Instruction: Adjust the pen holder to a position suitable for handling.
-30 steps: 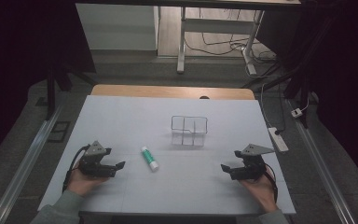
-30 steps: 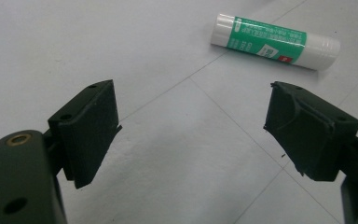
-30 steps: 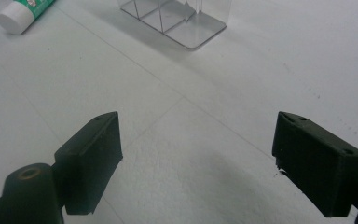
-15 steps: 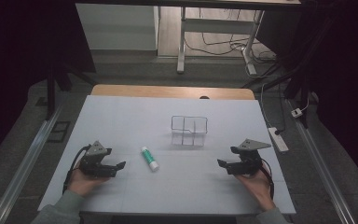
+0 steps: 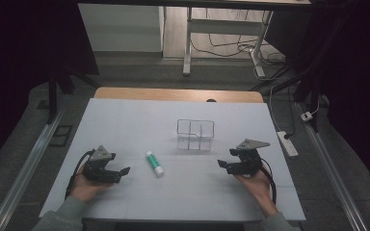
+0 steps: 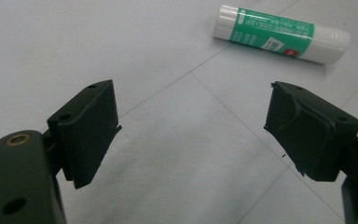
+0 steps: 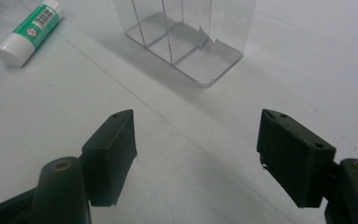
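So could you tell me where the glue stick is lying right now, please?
In the high view, the glue stick lies flat on the white table, left of centre, between the left claw and the clear divided box, touching neither.

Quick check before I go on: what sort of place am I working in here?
Likely a lab or workshop data-recording station, not a home: a white-covered table holding just a glue stick and a clear divided organizer, with a power strip and loose cables on the grey floor.

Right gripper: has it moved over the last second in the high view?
Yes. The right gripper has slid left, toward the table's middle, and now sits just below the clear divided box's right corner. The box and the glue stick haven't moved.
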A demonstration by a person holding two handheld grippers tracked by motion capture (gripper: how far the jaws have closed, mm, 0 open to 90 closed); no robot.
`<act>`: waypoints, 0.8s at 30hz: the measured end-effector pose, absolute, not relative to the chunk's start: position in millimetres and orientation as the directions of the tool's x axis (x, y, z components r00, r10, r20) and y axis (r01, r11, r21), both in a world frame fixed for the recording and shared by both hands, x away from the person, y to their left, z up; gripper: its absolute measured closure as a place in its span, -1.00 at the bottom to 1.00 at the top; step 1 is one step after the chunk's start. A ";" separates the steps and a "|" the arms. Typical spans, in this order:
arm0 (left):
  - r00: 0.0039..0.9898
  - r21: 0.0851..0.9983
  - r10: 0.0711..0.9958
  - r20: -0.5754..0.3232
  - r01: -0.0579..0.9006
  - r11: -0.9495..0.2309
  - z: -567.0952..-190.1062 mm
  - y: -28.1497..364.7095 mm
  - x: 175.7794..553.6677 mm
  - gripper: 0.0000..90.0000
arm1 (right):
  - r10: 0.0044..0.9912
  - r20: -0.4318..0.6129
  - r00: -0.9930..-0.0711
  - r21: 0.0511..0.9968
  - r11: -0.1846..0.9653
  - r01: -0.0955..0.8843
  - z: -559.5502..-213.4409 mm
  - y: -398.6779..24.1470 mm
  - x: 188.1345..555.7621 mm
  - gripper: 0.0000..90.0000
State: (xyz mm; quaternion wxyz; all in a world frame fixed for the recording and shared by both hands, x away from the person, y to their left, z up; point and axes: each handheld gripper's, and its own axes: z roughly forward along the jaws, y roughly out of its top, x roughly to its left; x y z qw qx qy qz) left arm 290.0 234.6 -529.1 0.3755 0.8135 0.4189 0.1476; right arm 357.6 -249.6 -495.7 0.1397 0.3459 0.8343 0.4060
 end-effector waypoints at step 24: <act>0.606 0.717 0.792 -0.075 0.585 -0.380 -532.6 234.9 292.3 -0.63 | 0.743 0.008 -0.669 0.778 0.416 0.471 -500.4 -220.2 409.1 0.99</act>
